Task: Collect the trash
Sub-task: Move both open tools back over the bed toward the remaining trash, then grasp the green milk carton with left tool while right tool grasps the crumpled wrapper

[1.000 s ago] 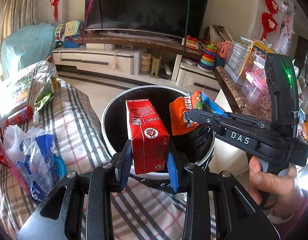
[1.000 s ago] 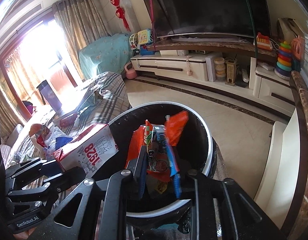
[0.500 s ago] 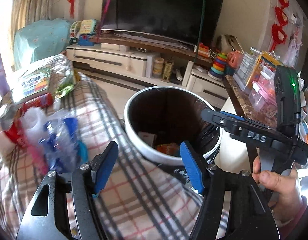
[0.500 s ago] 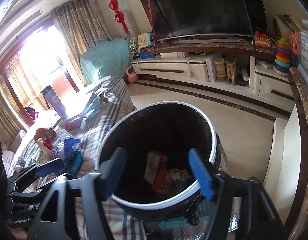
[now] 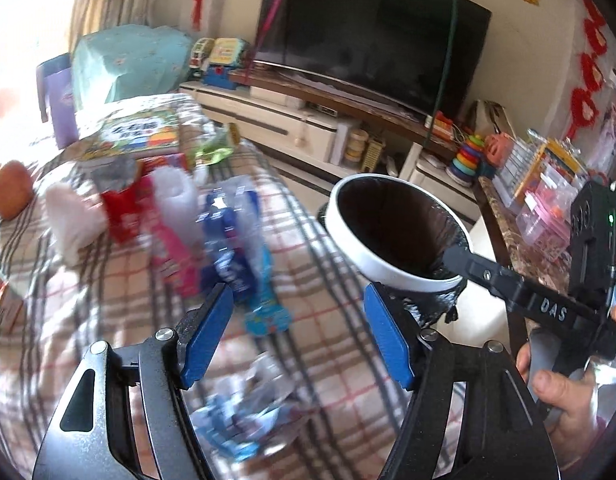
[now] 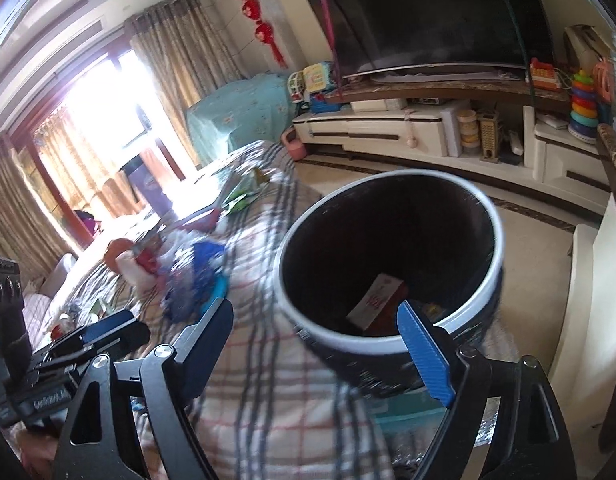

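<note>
left tool (image 5: 296, 332): jaws opening, nothing between, over plaid blanket (image 5: 328, 320) | right tool (image 6: 332, 340): jaws opening, empty, at trash bin (image 6: 496, 240) rim | carton (image 6: 378, 300): inside bin | wrappers (image 5: 228, 240): on blanket near bin-side edge

Your left tool (image 5: 296, 332) is opening over bare plaid blanket (image 5: 328, 312); wrappers (image 5: 232, 240) are crowding its eleven o'clock. The bin (image 6: 392, 252) mouth is gaping clear at your right tool's (image 6: 324, 344) one o'clock.

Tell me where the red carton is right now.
In the right wrist view, the red carton lies inside the black bin, low beside the plaid-covered table.
</note>
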{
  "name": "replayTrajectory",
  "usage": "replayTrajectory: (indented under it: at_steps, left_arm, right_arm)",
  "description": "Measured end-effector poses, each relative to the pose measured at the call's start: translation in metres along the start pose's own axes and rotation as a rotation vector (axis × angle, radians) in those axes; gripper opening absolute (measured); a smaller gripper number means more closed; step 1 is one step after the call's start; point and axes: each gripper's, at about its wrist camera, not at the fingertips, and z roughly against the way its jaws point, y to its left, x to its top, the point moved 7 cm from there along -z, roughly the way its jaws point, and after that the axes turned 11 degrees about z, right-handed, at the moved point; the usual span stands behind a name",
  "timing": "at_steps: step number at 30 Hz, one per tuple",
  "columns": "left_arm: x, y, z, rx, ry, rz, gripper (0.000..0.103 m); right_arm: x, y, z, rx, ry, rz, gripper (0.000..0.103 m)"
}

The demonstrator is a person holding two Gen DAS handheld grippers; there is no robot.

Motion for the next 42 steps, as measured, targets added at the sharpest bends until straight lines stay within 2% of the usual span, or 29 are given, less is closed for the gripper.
replayTrajectory:
  at_steps: [10, 24, 31, 35, 42]
  left_arm:
    - [-0.006, 0.048, 0.024, 0.048, -0.034, 0.073, 0.070]
    - [-0.023, 0.124, 0.040, 0.166, -0.038, 0.179, 0.070]
    - [-0.029, 0.165, 0.044, 0.226, -0.032, 0.254, 0.070]
    - [-0.030, 0.184, 0.047, 0.244, -0.033, 0.303, 0.076]
    - [-0.024, 0.211, 0.049, 0.289, -0.045, 0.368, 0.077]
  right_arm:
    - [-0.017, 0.051, -0.008, 0.074, 0.035, 0.058, 0.086]
    - [-0.047, 0.116, -0.016, 0.183, 0.089, 0.126, 0.086]
    - [-0.058, 0.139, -0.025, 0.225, 0.122, 0.165, 0.086]
    - [-0.063, 0.148, -0.029, 0.244, 0.138, 0.184, 0.086]
    - [-0.068, 0.163, -0.040, 0.260, 0.166, 0.225, 0.086]
